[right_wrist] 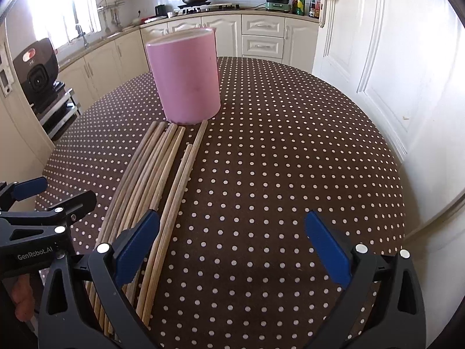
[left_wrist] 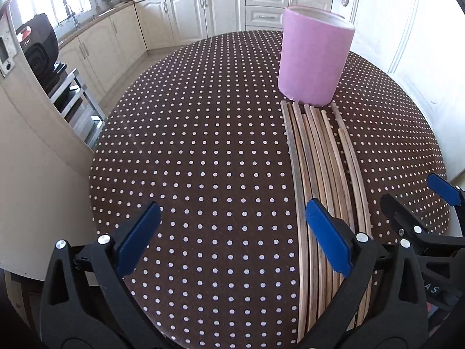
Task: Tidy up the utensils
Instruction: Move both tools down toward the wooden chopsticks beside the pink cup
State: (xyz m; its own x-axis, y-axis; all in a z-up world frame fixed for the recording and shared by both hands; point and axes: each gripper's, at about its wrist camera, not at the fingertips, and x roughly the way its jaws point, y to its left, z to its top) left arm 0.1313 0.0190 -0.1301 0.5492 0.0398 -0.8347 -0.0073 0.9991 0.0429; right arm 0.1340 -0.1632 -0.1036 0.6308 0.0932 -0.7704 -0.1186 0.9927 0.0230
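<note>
None of the chopsticks (left_wrist: 319, 174) is in the pink holder (left_wrist: 314, 58) yet, as far as I can see; its inside is hidden from both cameras. They all lie flat in one bundle on the dotted table (left_wrist: 203, 160), their far tips just beside the base of the holder, which stands upright toward the far edge. So I judge the whole task is still to do. My left gripper (left_wrist: 229, 238) is wide open and holds nothing; the bundle passes under its right finger. My right gripper (right_wrist: 232, 241) is also wide open and empty, with the bundle under its left finger.
</note>
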